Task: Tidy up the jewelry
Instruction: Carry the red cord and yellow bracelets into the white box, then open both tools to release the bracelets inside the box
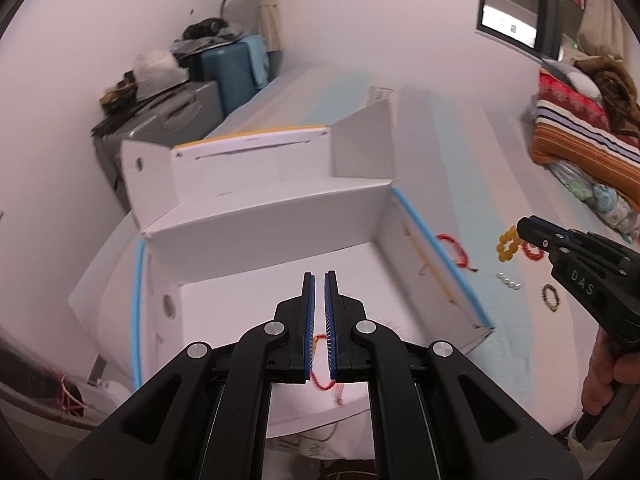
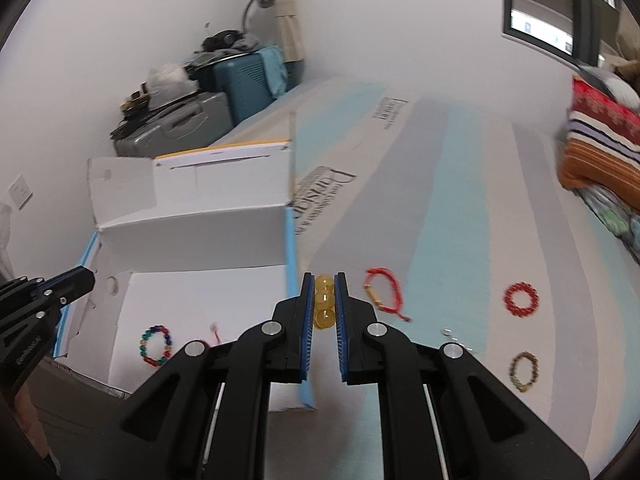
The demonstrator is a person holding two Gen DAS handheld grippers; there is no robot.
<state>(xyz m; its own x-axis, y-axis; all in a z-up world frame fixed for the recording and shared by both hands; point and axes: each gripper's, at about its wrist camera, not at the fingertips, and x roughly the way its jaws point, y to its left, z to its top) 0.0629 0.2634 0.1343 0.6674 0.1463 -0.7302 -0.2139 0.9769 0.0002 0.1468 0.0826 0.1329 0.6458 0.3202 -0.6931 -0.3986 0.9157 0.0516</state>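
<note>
Two grippers carry jewelry at once. Over the white box [image 1: 280,300], the left gripper [image 1: 319,312] is clamped on a red cord bracelet [image 1: 322,380], which dangles limp below its pads. Just right of the box's blue-edged wall, the right gripper [image 2: 324,300] is pinched on a yellow bead bracelet [image 2: 324,300]. Its glossy beads look hard and likely slippery, so gripping across the strand between beads seems safest. Inside the box lies a multicolored bracelet [image 2: 156,346]. "DAS" marks the right gripper's body; mattress print beyond the box is too blurred to read.
</note>
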